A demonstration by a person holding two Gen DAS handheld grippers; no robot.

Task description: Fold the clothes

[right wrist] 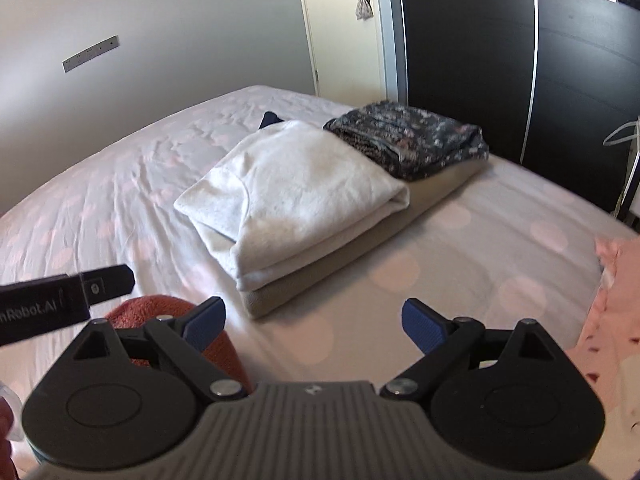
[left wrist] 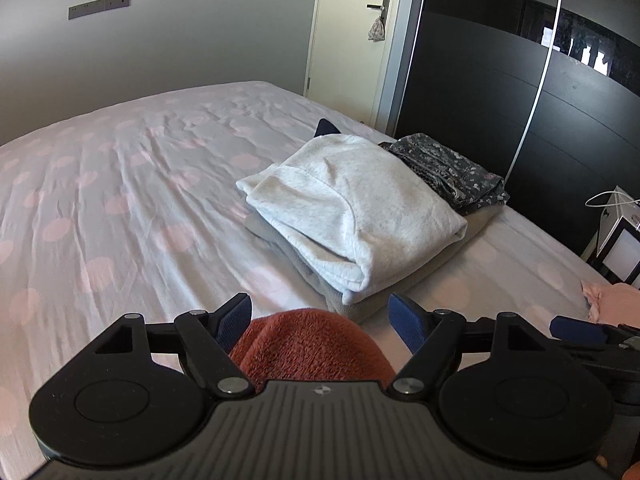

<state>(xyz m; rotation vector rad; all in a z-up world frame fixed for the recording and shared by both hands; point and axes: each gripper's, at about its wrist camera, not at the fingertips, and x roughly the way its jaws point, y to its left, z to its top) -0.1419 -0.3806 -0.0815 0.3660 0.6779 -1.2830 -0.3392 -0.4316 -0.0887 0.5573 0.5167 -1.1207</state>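
With both the left gripper [left wrist: 322, 318] and right gripper [right wrist: 314, 320] spread wide and holding nothing, the rust fleece [left wrist: 312, 344] lying under them on the bed [left wrist: 132, 184] could get snagged and come unfolded against the stack [left wrist: 352, 216].

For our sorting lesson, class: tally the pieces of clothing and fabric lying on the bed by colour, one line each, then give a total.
White: 1, folded top
Beige: 1, folded piece under it
Dark floral: 1, folded garment
Rust-red: 1, fleece
Pink: 1, garment at the edge
Navy: 1, a corner behind the stack
Total: 6
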